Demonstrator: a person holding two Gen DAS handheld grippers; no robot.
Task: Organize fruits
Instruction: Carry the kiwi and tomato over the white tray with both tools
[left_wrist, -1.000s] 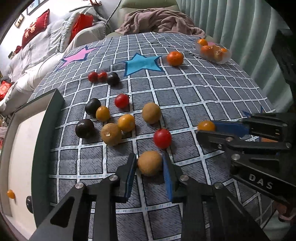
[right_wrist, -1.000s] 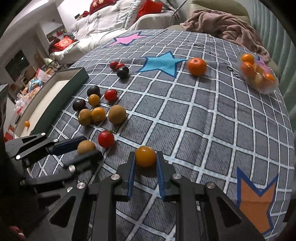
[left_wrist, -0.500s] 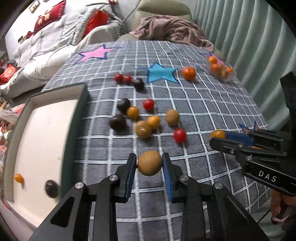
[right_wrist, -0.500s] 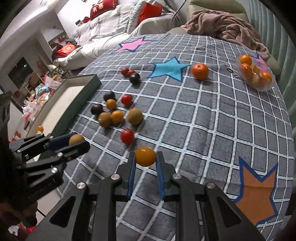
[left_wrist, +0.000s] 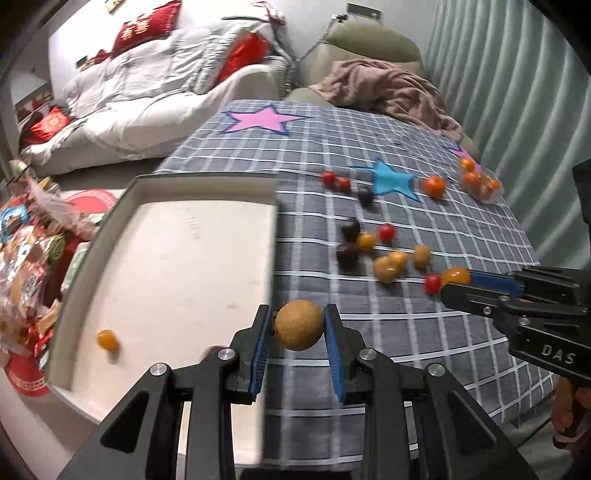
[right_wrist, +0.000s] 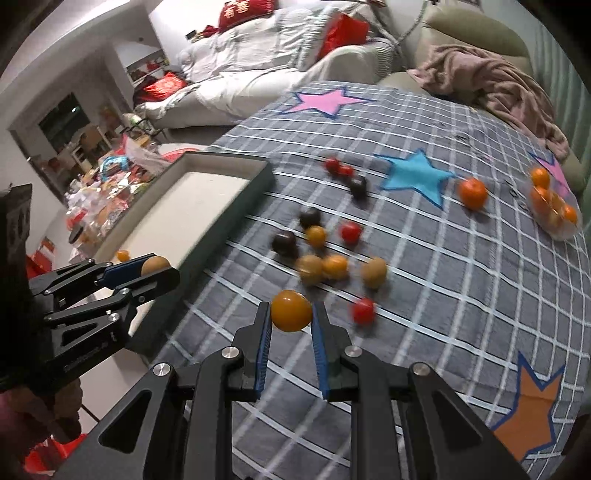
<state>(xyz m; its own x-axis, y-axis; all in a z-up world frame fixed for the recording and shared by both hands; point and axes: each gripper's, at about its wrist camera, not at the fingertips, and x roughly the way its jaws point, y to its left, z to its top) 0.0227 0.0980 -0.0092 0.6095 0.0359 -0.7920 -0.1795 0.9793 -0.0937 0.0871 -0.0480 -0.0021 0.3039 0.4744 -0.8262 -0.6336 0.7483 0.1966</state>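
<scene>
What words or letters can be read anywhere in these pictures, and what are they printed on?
"DAS": white letters on the black body of the right gripper, seen from the left wrist view.
Gold characters on the red cushion on the sofa: too blurred to read.
Faint raised lettering on the left gripper body: unreadable.
Packets beside the tray: print too small.
</scene>
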